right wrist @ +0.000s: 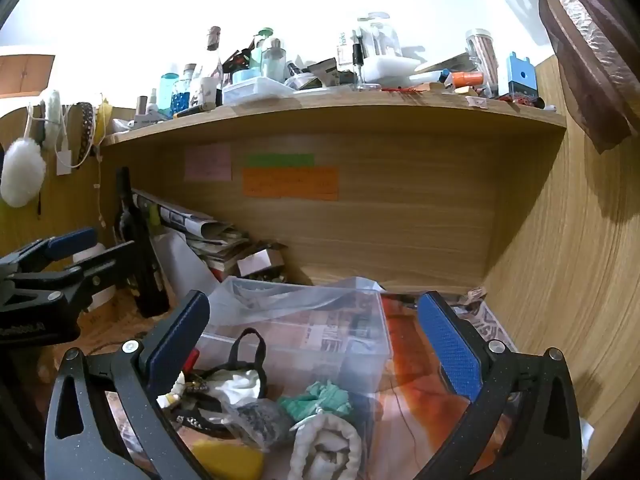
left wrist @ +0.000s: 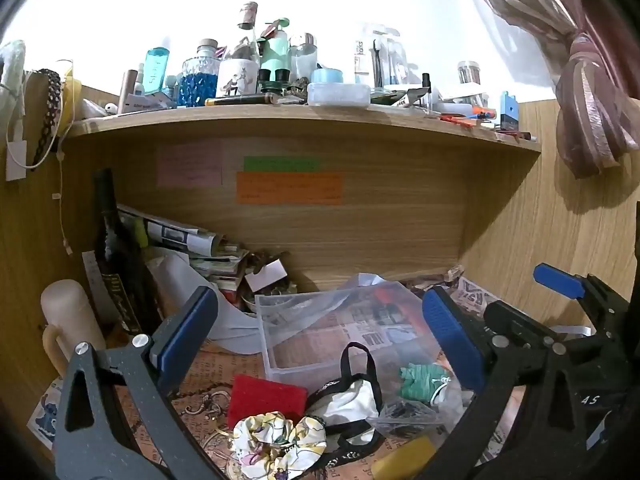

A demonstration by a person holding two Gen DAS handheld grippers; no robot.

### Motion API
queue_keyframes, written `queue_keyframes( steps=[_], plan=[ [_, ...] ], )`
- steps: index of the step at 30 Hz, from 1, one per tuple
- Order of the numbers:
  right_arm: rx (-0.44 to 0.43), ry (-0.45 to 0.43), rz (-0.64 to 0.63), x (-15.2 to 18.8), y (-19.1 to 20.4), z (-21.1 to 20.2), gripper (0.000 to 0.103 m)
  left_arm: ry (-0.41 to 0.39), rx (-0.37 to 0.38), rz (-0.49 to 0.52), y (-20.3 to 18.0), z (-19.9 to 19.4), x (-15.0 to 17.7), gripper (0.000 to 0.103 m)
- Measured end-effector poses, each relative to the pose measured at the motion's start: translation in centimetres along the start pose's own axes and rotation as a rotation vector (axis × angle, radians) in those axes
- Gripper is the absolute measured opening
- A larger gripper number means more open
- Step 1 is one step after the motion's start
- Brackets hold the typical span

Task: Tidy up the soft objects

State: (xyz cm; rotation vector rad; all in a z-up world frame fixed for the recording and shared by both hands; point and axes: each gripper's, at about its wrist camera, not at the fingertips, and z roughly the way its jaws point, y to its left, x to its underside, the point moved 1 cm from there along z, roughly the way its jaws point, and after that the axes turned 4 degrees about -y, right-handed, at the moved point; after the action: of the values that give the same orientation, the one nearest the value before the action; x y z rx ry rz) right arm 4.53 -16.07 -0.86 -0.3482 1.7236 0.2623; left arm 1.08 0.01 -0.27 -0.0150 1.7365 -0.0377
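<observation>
Both the left gripper (left wrist: 320, 336) and right gripper (right wrist: 314, 338) hover spread wide and empty; floral scrunchie (left wrist: 276, 444), red sponge (left wrist: 266, 398) and green cloth (right wrist: 316, 400) lie loose just below, clear bin (left wrist: 304, 344) beyond apparently unfilled—sorting seemingly barely begun.

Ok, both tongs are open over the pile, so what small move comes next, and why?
Probably lower the left tongs onto the floral scrunchie and close. They hang open and empty; the scrunchie lies loose in front, outside the clear plastic bin, which looks like the place for it. The right tongs are also open.
</observation>
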Motion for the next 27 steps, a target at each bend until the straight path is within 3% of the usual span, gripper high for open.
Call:
queue_keyframes(
  steps=[27],
  plan=[
    [-0.007, -0.01, 0.03, -0.38, 0.09, -0.44, 0.103, 0.001, -0.008, -0.007, 0.64, 0.56, 0.25, 0.103]
  ],
)
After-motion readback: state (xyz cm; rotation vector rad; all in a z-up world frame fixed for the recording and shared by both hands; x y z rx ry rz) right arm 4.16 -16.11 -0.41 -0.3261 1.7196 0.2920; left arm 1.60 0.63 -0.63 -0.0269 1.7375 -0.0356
